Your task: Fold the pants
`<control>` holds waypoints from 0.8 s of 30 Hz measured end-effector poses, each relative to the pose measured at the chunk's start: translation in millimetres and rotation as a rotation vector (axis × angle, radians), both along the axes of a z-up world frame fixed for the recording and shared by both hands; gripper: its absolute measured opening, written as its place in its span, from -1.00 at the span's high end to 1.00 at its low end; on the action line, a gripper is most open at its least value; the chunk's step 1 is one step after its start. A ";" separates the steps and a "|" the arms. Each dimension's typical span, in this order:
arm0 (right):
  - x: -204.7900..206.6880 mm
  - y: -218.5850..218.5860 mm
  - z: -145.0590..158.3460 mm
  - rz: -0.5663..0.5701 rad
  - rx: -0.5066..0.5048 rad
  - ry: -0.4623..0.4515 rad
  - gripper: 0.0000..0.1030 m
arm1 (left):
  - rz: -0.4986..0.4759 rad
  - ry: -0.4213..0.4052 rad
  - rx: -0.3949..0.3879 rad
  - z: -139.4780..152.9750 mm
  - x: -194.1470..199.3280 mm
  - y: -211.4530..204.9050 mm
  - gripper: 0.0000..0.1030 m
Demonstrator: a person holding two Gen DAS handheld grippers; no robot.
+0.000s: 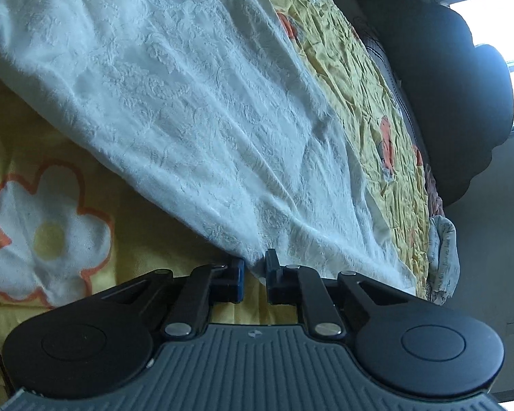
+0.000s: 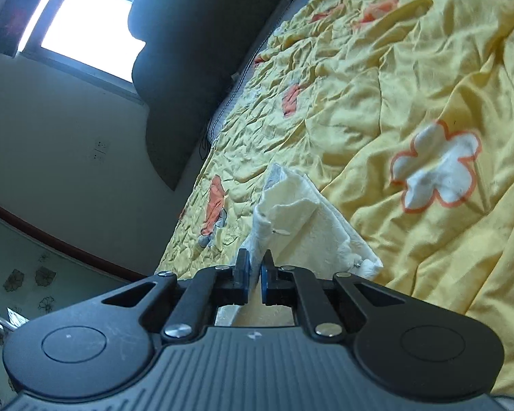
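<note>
A bed [image 1: 51,130] under a crumpled yellow flowered cover carries the white pants [image 1: 174,96], which lie spread across the cover and run lengthwise away from the left claw [image 1: 255,274] toward the far side of the bed, where a dark headboard [image 1: 445,85] stands. That long axis is what the fold likely turns on: both claws hold the near end, so the cloth would have to be carried along its own length, away from them.

The left claw is clamped on a pinched point of the near edge. The right claw [image 2: 255,270] is clamped on a bunched, folded corner of the same garment [image 2: 301,219], which stands up off the cover.

Neither view shows the whole garment. Waistband and hems cannot be told apart, the far end is cut off, and how far apart the two grips are cannot be judged.
</note>
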State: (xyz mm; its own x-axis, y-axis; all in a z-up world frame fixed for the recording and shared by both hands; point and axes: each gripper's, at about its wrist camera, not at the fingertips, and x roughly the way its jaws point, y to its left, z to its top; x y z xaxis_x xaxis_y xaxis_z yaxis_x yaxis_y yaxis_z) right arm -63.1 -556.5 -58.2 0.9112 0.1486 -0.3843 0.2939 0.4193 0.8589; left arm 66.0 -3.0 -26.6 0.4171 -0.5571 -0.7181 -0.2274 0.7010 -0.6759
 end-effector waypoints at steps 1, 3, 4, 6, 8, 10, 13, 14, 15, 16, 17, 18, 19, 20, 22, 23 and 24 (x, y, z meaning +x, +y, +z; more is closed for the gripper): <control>-1.5 -3.5 -10.5 -0.004 0.007 0.047 0.87 | -0.002 0.003 0.001 -1.3 0.4 0.2 0.73; -3.3 -7.7 -30.5 0.001 0.046 0.093 0.87 | -0.001 0.004 0.002 -3.2 1.1 -1.3 0.74; -7.4 -8.8 -36.0 -0.012 0.078 0.067 0.87 | -0.005 0.000 0.010 -2.1 1.2 -2.2 0.74; -12.3 -9.1 -33.5 -0.042 0.111 0.066 0.79 | -0.022 -0.010 0.028 0.4 1.9 -4.2 0.74; -17.7 -10.4 -24.8 -0.057 0.086 0.065 0.52 | -0.036 -0.013 0.025 0.7 2.8 -4.2 0.71; -26.6 -12.2 -12.0 -0.070 0.037 0.065 0.01 | -0.041 -0.009 0.006 -0.2 3.0 -2.7 0.52; -38.3 -9.8 7.2 -0.070 -0.081 0.083 -0.52 | -0.061 -0.031 0.006 2.6 -1.1 -2.9 0.52; -38.0 -9.0 9.1 -0.047 -0.084 0.095 -0.52 | -0.068 -0.040 0.017 3.3 -2.9 -3.3 0.52; -36.2 -8.4 8.5 -0.025 -0.072 0.105 -0.52 | -0.072 -0.043 0.021 3.4 -4.5 -3.1 0.51; -32.9 -7.1 6.3 -0.007 -0.059 0.112 -0.52 | -0.074 -0.043 0.020 3.4 -5.4 -2.4 0.51; -28.2 -5.3 3.2 0.008 -0.048 0.118 -0.52 | -0.074 -0.041 0.019 3.6 -6.1 -1.4 0.50; -21.7 -3.1 -0.5 0.022 -0.039 0.131 -0.52 | -0.075 -0.036 0.015 4.1 -6.0 -0.5 0.45; -14.7 -0.4 -4.7 0.031 -0.028 0.147 -0.52 | -0.074 -0.032 0.010 4.8 -6.8 1.1 0.43; -8.0 3.1 -7.9 0.041 -0.019 0.154 -0.52 | -0.069 -0.028 0.003 6.5 -8.0 3.9 0.33; 1.3 10.9 -9.6 0.058 -0.023 0.132 -0.52 | -0.044 -0.032 0.006 11.2 -12.9 13.4 0.11; 6.2 13.0 -9.6 0.062 -0.022 0.128 -0.52 | -0.025 -0.038 0.004 13.9 -16.0 20.3 0.00; 10.8 14.3 -9.5 0.063 -0.024 0.124 -0.53 | -0.003 -0.038 -0.006 15.9 -19.2 28.0 -0.11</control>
State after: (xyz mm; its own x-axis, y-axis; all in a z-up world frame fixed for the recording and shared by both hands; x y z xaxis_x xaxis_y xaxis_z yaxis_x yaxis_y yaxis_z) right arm -52.3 -542.2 -67.7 0.8457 0.1938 -0.4973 0.3693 0.4601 0.8074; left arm 46.8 25.0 -10.7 0.4427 -0.5629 -0.6980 -0.1993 0.6972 -0.6886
